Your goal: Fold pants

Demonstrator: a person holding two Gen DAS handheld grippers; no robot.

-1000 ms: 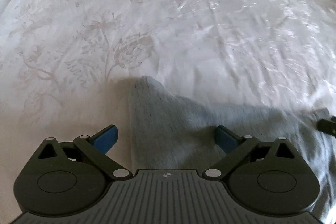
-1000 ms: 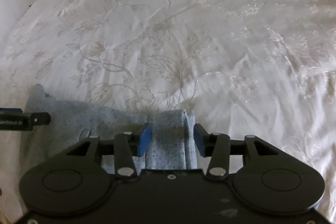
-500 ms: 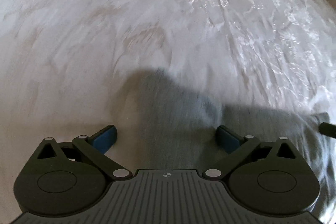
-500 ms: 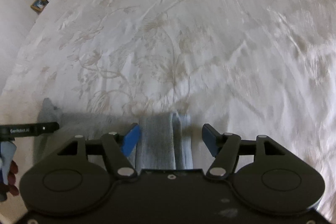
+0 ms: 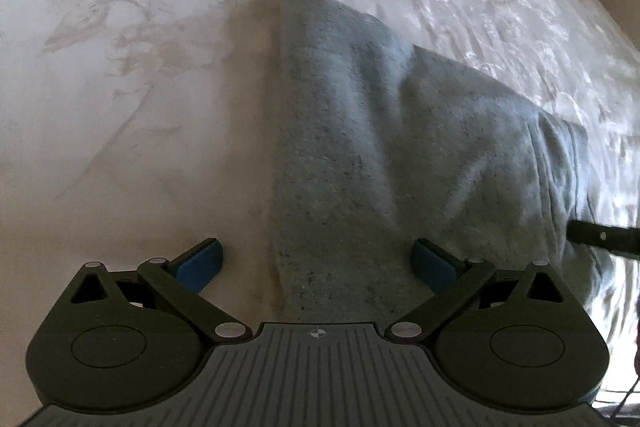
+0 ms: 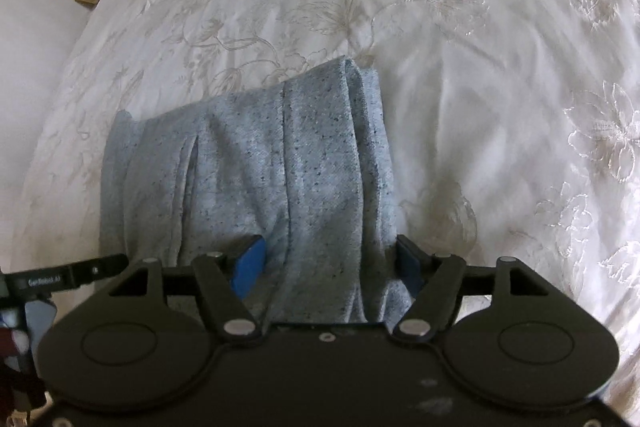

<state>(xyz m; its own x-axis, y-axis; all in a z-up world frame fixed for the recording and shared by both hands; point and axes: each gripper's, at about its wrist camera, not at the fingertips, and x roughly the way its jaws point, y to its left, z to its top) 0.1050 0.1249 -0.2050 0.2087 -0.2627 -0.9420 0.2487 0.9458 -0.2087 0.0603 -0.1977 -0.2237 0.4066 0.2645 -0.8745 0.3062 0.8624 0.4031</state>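
Lying between both grippers' parted jaws: pants (image 6: 280, 163)

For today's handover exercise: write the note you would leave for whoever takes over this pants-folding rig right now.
Left tool: open, nothing gripped, poised over the left edge of the folded grey pants.
Right tool: jaws opening, with the pants' thick right-hand fold between them, no longer squeezed.
Pants: lying in a folded bundle on the white embroidered bedspread.
Done: layers stacked, bundle set down.
Left: clear both tools, check the left edges line up, and smooth or fold once more if needed.
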